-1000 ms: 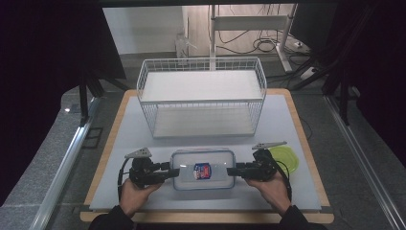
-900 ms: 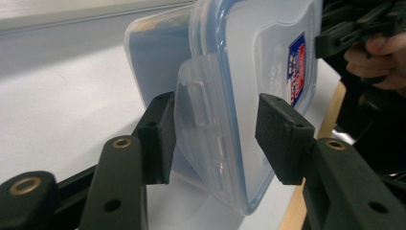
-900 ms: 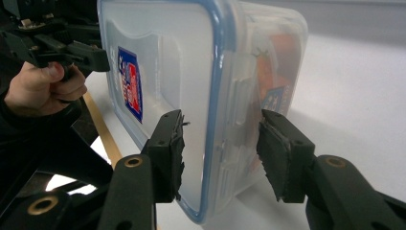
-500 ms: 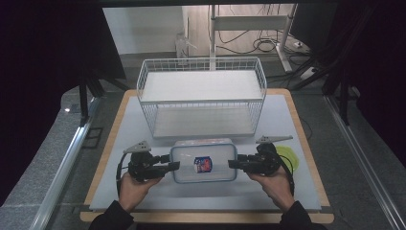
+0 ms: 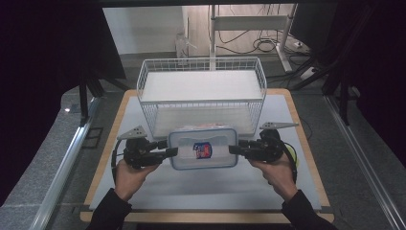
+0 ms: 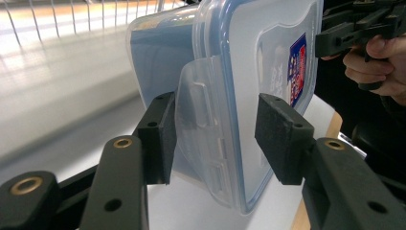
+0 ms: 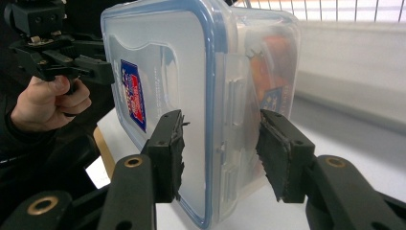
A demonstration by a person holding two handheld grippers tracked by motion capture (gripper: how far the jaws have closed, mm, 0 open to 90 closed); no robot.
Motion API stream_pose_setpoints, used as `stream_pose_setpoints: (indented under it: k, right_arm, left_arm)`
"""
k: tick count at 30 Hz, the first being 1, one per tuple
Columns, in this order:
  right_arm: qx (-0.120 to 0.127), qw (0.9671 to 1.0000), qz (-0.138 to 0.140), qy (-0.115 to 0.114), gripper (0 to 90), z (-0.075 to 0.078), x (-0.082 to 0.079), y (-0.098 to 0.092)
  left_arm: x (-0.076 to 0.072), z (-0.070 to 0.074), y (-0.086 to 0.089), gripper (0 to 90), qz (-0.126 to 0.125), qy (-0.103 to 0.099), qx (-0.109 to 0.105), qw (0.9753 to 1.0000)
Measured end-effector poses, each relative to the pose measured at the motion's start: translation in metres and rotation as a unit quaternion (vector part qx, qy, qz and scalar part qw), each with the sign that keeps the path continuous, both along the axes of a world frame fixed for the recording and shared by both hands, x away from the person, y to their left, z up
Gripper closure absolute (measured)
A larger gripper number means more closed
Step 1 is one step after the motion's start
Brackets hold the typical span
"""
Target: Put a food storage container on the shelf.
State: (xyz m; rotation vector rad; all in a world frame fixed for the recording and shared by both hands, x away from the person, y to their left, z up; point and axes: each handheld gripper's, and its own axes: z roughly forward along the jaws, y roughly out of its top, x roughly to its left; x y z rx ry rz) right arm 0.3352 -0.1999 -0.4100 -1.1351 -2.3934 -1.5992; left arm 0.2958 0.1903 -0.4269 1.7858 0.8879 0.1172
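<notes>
At the lower left of the high view, the left tongs reach rightward, their jaws spread on either side of the clasp at the left end of the box, not clamped on it. The clear box with a blue-rimmed lid sits in the lower middle, lid up, long axis left to right, just in front of the wire basket. At lower right, the right tongs bracket the opposite clasp, spread likewise, over the surface.
</notes>
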Motion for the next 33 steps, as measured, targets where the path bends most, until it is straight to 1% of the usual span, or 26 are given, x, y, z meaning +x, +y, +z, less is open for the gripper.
stream_pose_setpoints:
  k: [1,2,3,4,5,6,7,8,9,11,13,14,15,19,20,21,22,23,25,26,27,28,29,31,32,33]
  right_arm:
    - [0.003,1.0,0.0,-0.005,52.8,0.006,0.003,0.001]
    - [0.003,1.0,0.0,-0.005,52.8,0.006,0.003,0.001]
    - [0.006,0.9999,0.0,-0.008,52.8,0.012,0.006,0.002]
    - [0.006,0.9999,0.0,-0.008,52.8,0.012,0.006,0.002]
    - [0.009,0.9999,0.0,-0.01,52.7,0.018,0.009,0.002]
    - [0.009,0.9999,0.0,-0.01,52.7,0.018,0.009,0.002]
    - [0.012,0.9998,0.0,-0.014,52.7,0.024,0.012,0.003]
    - [0.012,0.9998,0.0,-0.014,52.7,0.024,0.012,0.003]
    - [0.013,0.9997,-0.001,-0.018,52.7,0.03,0.015,0.004]
    - [0.016,0.9996,0.0,-0.023,52.7,0.036,0.017,0.006]
    - [0.019,0.9995,-0.001,-0.025,52.7,0.041,0.02,0.007]
    - [0.02,0.9994,-0.001,-0.026,52.6,0.044,0.022,0.007]
    - [0.022,0.9994,-0.002,-0.027,52.6,0.047,0.023,0.008]
    - [0.028,0.9992,-0.004,-0.029,52.6,0.058,0.03,0.011]
    - [0.028,0.9992,-0.004,-0.029,52.6,0.058,0.03,0.011]
    - [0.03,0.9991,-0.004,-0.028,52.6,0.063,0.034,0.012]
    - [0.03,0.9991,-0.004,-0.028,52.6,0.063,0.034,0.012]
    - [0.034,0.999,-0.006,-0.03,52.6,0.069,0.039,0.013]
    - [0.036,0.9989,-0.007,-0.03,52.6,0.074,0.044,0.014]
    - [0.036,0.9989,-0.007,-0.03,52.6,0.074,0.044,0.014]
    - [0.038,0.9987,-0.009,-0.034,52.5,0.08,0.049,0.015]
    - [0.038,0.9987,-0.009,-0.034,52.5,0.08,0.049,0.015]
    - [0.038,0.9986,-0.01,-0.035,52.5,0.086,0.054,0.015]
    - [0.038,0.9985,-0.011,-0.039,52.5,0.091,0.059,0.016]
    - [0.038,0.9985,-0.011,-0.039,52.5,0.091,0.059,0.016]
    - [0.04,0.9983,-0.013,-0.042,52.5,0.095,0.063,0.017]
  left_arm:
    - [0.002,0.007,0.001,50.6,0.001,-0.005,0.0,1.0]
    - [0.002,0.007,0.001,50.6,0.001,-0.005,0.0,1.0]
    - [0.005,0.015,0.001,50.6,0.002,-0.009,0.0,1.0]
    - [0.005,0.015,0.001,50.6,0.002,-0.009,0.0,1.0]
    - [0.008,0.022,0.002,50.6,0.003,-0.012,0.001,0.9999]
    - [0.008,0.022,0.002,50.6,0.003,-0.012,0.001,0.9999]
    - [0.009,0.026,0.003,50.6,0.003,-0.014,0.003,0.9999]
    - [0.011,0.029,0.003,50.6,0.003,-0.014,0.004,0.9999]
    - [0.014,0.036,0.004,50.4,0.004,-0.019,0.005,0.9998]
    - [0.016,0.043,0.005,50.4,0.005,-0.024,0.007,0.9997]
    - [0.018,0.05,0.006,50.3,0.007,-0.028,0.007,0.9996]
    - [0.018,0.05,0.006,50.3,0.007,-0.028,0.007,0.9996]
    - [0.021,0.056,0.008,50.4,0.008,-0.03,0.008,0.9995]
    - [0.028,0.067,0.011,50.4,0.009,-0.035,0.004,0.9993]
    - [0.028,0.067,0.011,50.3,0.009,-0.035,0.004,0.9993]
    - [0.03,0.07,0.012,50.3,0.009,-0.037,0.003,0.9993]
    - [0.032,0.073,0.012,50.3,0.01,-0.037,0.002,0.9993]
    - [0.037,0.08,0.013,50.4,0.011,-0.039,0.0,0.9992]
    - [0.039,0.082,0.014,50.4,0.011,-0.04,-0.001,0.9991]
    - [0.041,0.085,0.014,50.4,0.012,-0.041,-0.001,0.9991]
    - [0.047,0.09,0.015,50.4,0.012,-0.043,-0.002,0.999]
    - [0.047,0.09,0.015,50.3,0.012,-0.043,-0.002,0.999]
    - [0.05,0.093,0.015,50.3,0.012,-0.044,-0.001,0.999]
    - [0.058,0.1,0.016,50.2,0.013,-0.044,-0.002,0.9989]
    - [0.058,0.1,0.016,50.2,0.013,-0.044,-0.002,0.9989]
    - [0.064,0.104,0.016,50.2,0.011,-0.045,-0.003,0.9989]
